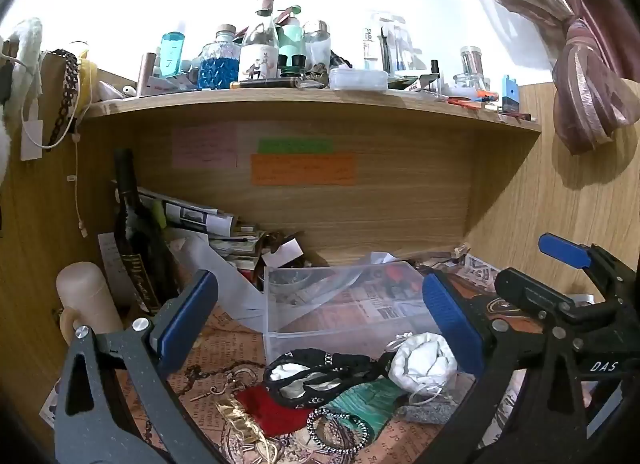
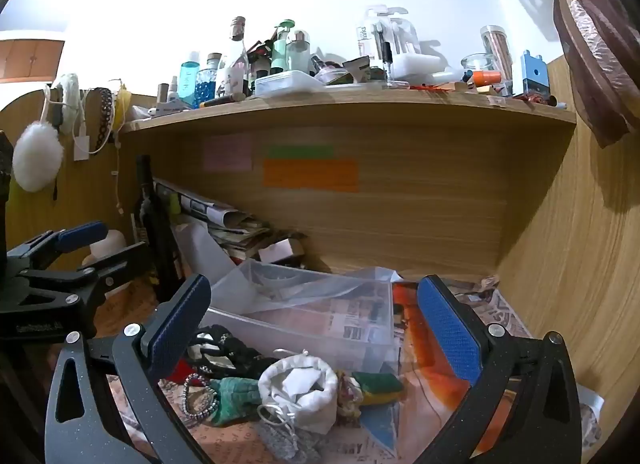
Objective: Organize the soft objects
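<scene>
A pile of soft things lies on the desk in front of a clear plastic box (image 1: 340,304). It holds a white drawstring pouch (image 1: 424,360), a black lace band (image 1: 320,374), a red cloth (image 1: 276,408), a teal cloth (image 1: 368,396) and a grey knit piece (image 1: 428,412). My left gripper (image 1: 320,324) is open and empty above the pile. My right gripper (image 2: 316,328) is open and empty above the white pouch (image 2: 298,388), the teal cloth (image 2: 236,396) and a green-yellow stuffed piece (image 2: 376,384). The clear box (image 2: 304,312) stands just behind them.
A wooden shelf (image 1: 312,97) crowded with bottles runs above. A dark bottle (image 1: 132,223), stacked papers (image 1: 224,232) and a cream flask (image 1: 84,296) stand at the left. Wooden side walls close both sides. A beaded bracelet (image 1: 340,432) and chain (image 1: 208,374) lie by the pile.
</scene>
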Tool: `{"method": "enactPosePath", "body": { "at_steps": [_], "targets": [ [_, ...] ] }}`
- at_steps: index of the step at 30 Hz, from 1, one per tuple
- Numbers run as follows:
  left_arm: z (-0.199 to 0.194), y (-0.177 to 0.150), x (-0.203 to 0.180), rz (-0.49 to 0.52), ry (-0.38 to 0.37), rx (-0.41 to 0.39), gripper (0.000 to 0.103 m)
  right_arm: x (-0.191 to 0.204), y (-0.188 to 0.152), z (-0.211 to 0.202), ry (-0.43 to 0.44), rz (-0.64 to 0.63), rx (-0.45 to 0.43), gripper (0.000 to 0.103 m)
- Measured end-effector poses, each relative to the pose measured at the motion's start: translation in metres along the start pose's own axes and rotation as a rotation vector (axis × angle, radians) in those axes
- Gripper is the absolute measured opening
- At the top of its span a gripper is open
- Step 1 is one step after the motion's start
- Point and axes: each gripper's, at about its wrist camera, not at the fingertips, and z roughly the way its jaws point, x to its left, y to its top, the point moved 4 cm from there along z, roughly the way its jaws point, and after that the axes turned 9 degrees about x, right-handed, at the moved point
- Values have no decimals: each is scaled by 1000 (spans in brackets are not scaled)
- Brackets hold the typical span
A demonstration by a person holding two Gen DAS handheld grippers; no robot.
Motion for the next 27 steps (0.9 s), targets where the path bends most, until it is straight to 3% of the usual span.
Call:
{"method": "enactPosePath", "body": {
  "at_steps": [27],
  "targets": [
    [-3,0,4,-20,-14,-22,103,2,2,-2,10,11,-15,103]
  ]
}}
